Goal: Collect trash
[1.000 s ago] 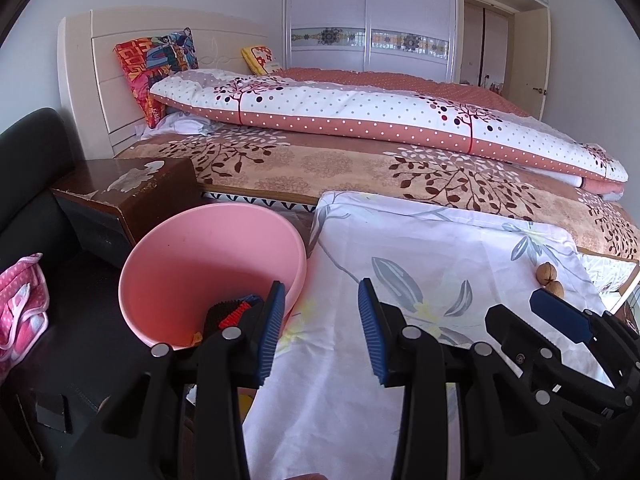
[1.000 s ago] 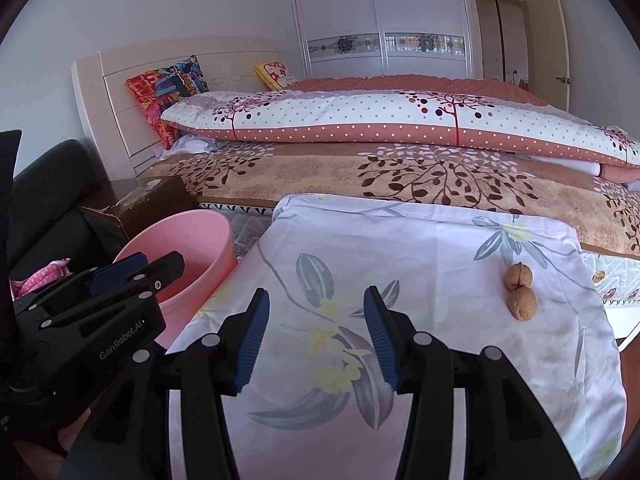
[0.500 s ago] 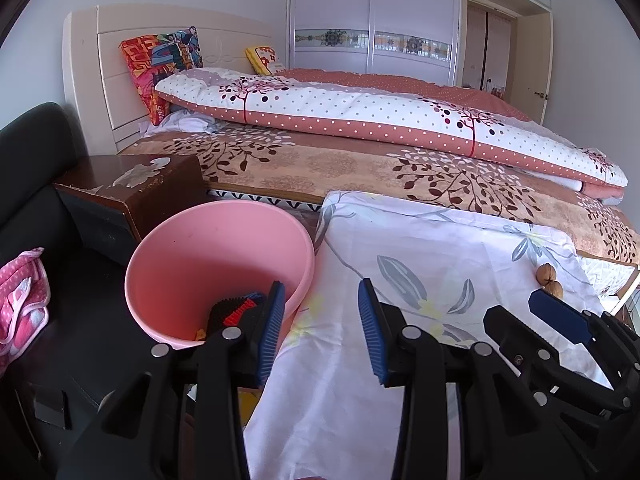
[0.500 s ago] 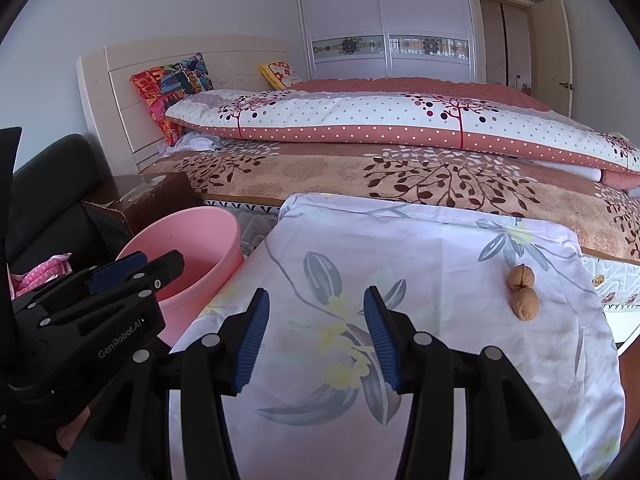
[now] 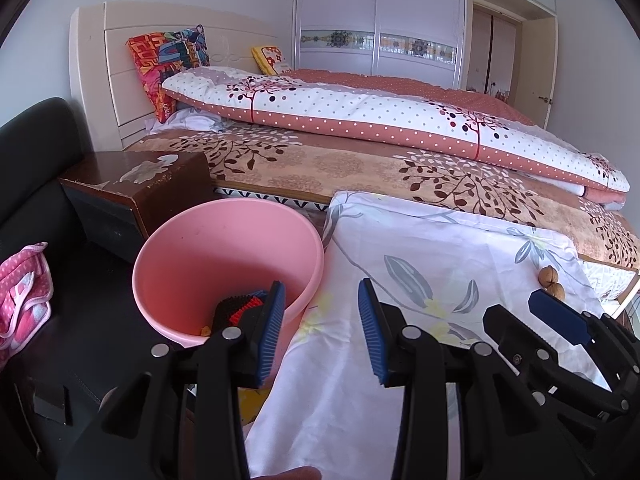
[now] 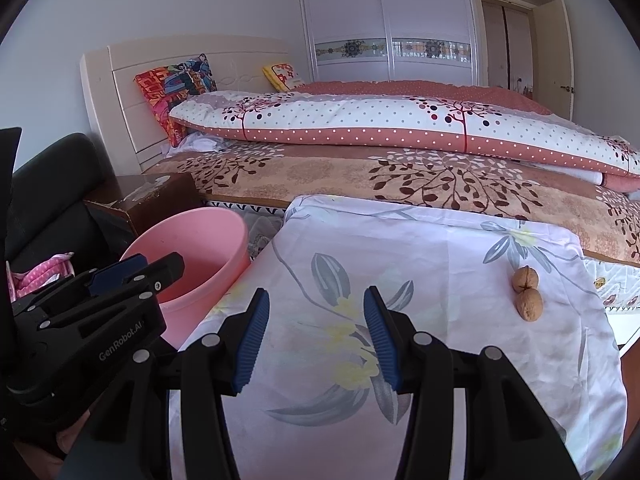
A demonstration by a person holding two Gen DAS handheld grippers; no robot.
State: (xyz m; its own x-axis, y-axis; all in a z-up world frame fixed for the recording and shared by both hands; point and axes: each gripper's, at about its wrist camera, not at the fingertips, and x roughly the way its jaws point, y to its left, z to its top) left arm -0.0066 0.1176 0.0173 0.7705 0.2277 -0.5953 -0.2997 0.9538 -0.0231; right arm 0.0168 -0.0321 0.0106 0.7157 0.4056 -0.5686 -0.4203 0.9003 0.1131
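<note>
We hold our left gripper (image 5: 320, 332) and right gripper (image 6: 316, 336) with fingers apart and empty above the floral cloth (image 6: 420, 248), two walnuts (image 6: 527, 293) far right, pink bucket (image 5: 224, 248) left.

Drifting back a touch from the bed (image 5: 360, 168). More of the bin (image 5: 228, 264) showing; walnuts (image 6: 527, 292) sliding slightly right.

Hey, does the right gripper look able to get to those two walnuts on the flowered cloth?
Probably yes. The right gripper is open and empty, and only bare flowered cloth lies between it and the walnuts, which sit ahead to its right with nothing over them.
</note>
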